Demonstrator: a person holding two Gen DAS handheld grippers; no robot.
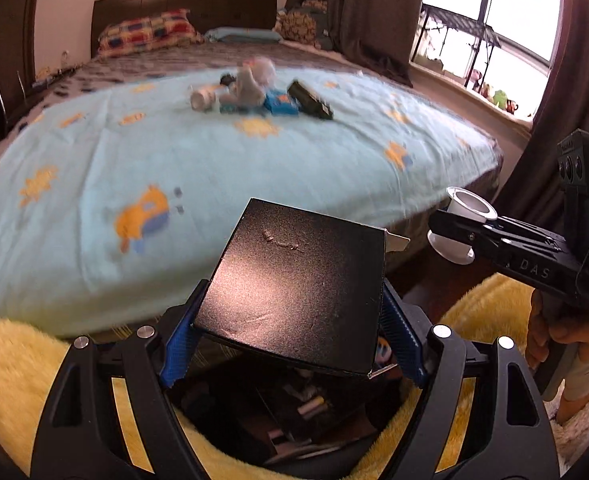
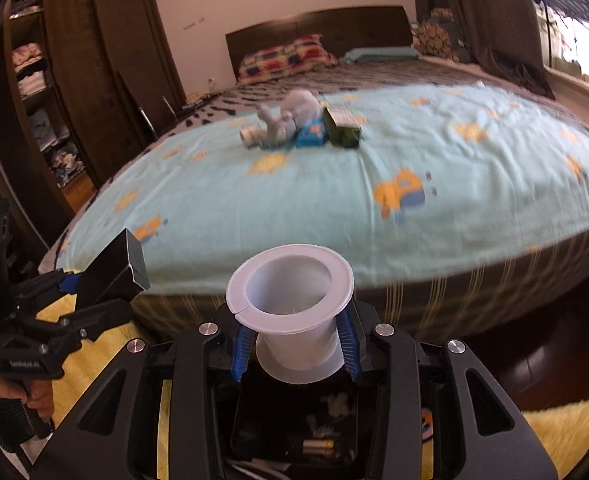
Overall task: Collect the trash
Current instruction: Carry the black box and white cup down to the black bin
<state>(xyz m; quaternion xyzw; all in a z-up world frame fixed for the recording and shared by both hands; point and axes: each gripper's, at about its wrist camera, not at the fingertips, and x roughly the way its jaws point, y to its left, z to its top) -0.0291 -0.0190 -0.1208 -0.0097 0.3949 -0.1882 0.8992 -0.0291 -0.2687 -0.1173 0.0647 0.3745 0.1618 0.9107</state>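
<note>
My left gripper is shut on a black box and holds it above a dark bin with trash inside. My right gripper is shut on a white plastic spool, also above the bin. The right gripper with the spool shows in the left wrist view. The left gripper with the black box shows in the right wrist view. A pile of trash lies on the bed: a crumpled tissue, a white bottle, a blue box, a dark green box.
The bed with a light blue sheet fills the middle. A yellow fluffy rug lies under the bin. A wardrobe stands left. A window and curtains are at the right.
</note>
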